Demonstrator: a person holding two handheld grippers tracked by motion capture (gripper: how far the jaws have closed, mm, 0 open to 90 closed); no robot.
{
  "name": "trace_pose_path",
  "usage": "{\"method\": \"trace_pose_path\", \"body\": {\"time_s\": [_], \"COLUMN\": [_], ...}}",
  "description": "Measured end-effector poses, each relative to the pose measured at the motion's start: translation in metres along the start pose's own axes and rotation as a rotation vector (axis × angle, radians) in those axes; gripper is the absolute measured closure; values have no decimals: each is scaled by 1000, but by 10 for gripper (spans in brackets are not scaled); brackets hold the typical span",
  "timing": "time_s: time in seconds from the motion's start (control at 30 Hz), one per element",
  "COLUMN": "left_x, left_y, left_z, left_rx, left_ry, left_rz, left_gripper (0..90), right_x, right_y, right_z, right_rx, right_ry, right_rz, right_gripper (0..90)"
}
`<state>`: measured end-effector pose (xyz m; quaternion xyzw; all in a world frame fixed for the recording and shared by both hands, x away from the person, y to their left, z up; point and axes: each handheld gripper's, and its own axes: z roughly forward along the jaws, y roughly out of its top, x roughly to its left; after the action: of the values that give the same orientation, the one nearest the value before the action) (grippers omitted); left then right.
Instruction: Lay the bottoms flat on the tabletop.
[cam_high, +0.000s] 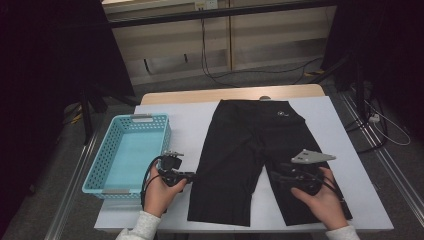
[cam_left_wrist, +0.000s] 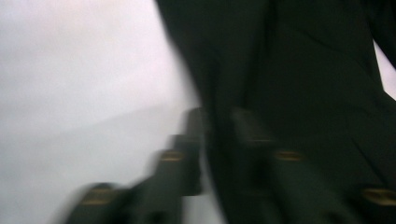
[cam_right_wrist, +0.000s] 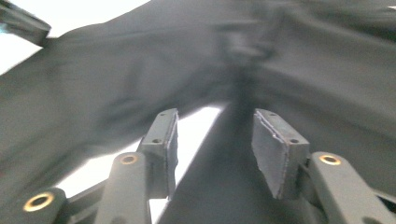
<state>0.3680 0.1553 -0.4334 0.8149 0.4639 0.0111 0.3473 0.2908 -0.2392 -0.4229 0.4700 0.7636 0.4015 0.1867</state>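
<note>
we see black stretchy fabric shorts (cam_high: 255, 150) flat on white-covered table (cam_high: 340, 150) | left claw (cam_high: 192, 175) apart at shorts' left leg edge, edge between jaws | right claw (cam_right_wrist: 212, 135) apart over right leg's inner edge | light-blue perforated plastic basket (cam_high: 95, 172) left

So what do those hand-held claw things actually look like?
Both are black. The left claw trails a looping black cable. The right claw carries a grey three-cornered plate on top. Close up, its fingers have flat dark grey pads and brass-coloured rivets. The person wears pale sleeves.
</note>
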Motion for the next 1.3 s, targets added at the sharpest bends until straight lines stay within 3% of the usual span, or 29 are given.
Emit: {"method": "trace_pose_path", "body": {"time_s": [0.07, 0.17, 0.3, 0.43, 0.57, 0.67, 0.73, 0.77, 0.83, 0.97, 1.1, 1.3], "left_x": [1, 2, 3, 0, 0, 0, 0, 0, -1, -1, -1, -1], "left_y": [0, -1, -1, 0, 0, -1, -1, -1, 0, 0, 0, -2], "left_z": [2, 7, 9, 10, 11, 11, 12, 12, 12, 13, 12, 13], "left_rx": [-7, -30, -34, -53, -47, -41, -43, -42, -48, -41, -46, -27], "left_ry": [-15, 9, 22, 29, 31, 35, 33, 34, 38, 40, 43, 36], "left_rz": [9, 36, 59, 74, 78, 79, 79, 79, 78, 78, 76, 71], "left_gripper": [543, 370, 289, 254, 243, 236, 234, 234, 232, 226, 220, 215], "right_x": [-15, -35, -56, -68, -79, -87, -92, -93, -92, -87, -87, -90], "right_y": [-6, -16, -27, -36, -42, -49, -54, -56, -56, -55, -56, -62], "right_z": [-8, -18, -24, -27, -34, -38, -38, -38, -39, -39, -45, -53], "right_rx": [0, 17, 43, 83, 85, 110, 134, 112, 117, 131, 157, 151], "right_ry": [-69, -146, -243, -301, -337, -350, -327, -315, -304, -261, -234, -212], "right_rz": [7, 26, 50, 64, 104, 147, 184, 201, 210, 195, 201, 226], "right_gripper": [482, 472, 466, 476, 514, 555, 613, 648, 699, 883, 899, 899]}}
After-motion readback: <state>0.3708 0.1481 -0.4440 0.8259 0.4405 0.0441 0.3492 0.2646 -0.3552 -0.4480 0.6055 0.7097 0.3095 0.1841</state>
